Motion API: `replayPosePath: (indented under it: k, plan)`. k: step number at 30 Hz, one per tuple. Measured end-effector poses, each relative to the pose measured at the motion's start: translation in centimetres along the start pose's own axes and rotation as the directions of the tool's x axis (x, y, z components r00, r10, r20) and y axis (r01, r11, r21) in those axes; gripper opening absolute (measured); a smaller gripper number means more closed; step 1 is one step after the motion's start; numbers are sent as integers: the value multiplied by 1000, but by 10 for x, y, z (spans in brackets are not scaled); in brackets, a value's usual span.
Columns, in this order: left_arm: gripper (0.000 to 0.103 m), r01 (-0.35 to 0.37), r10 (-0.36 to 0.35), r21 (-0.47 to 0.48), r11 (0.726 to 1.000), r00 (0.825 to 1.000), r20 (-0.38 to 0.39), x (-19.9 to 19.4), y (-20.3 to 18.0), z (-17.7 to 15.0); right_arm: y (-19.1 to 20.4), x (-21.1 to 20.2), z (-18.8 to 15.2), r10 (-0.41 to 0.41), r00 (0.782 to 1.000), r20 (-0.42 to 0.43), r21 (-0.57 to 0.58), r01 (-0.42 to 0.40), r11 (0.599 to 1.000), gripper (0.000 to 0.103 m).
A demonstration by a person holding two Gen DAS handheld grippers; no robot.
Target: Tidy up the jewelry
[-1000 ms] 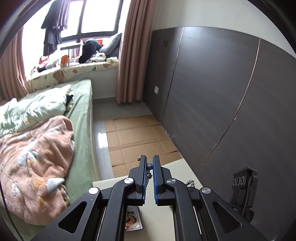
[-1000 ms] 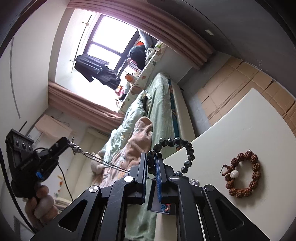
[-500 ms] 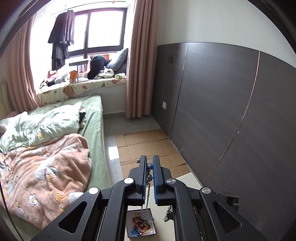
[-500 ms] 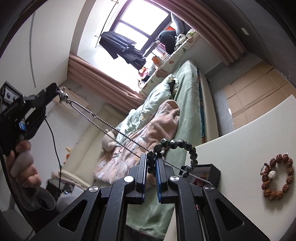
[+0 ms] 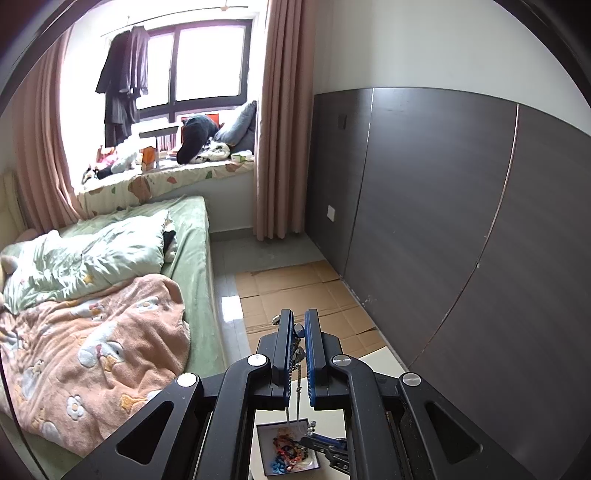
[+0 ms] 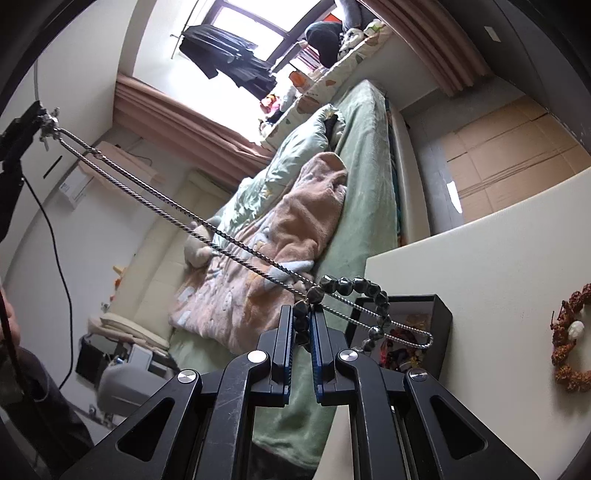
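Raised higher, the left tool [image 5: 298,334] grips one silver chain [image 6: 192,221] over one black box [image 6: 439,325]; the right tool [image 6: 303,325] clamps one black bead bracelet [image 6: 369,291].

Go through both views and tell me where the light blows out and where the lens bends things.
Left wrist view: the window is blown out to white; the dark wall panels bow with the fisheye lens; the left tool stays sharp. Right wrist view: the window glares white, the picture is strongly tilted, the table edge curves, and the chain and bead bracelet are crisp.
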State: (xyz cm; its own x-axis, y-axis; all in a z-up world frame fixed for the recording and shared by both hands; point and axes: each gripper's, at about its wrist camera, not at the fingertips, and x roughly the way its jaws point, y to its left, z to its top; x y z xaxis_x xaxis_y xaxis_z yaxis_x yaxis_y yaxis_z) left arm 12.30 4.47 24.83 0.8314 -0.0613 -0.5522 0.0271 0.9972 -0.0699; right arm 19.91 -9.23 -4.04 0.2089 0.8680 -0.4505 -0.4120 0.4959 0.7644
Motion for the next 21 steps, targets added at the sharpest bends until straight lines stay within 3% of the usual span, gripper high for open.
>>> replayPosePath:
  k: [4,9,14,21]
  plan:
    - [6,0,0,8,1000,1000,1,0,-1,1,-4,17,-1,-32,999,-32,5,32,999,11]
    - [6,-8,8,12,1000,1000,-13,7,-1,-6,-27,39,-4,-141,983,-121,59,149,987,13]
    - [6,-21,21,7,1000,999,-31,21,4,-16,-36,34,-6,-189,972,-143,80,201,976,46]
    - [6,-34,31,-28,999,995,-94,52,17,-48,-39,0,-6,-195,976,-96,86,203,975,50]
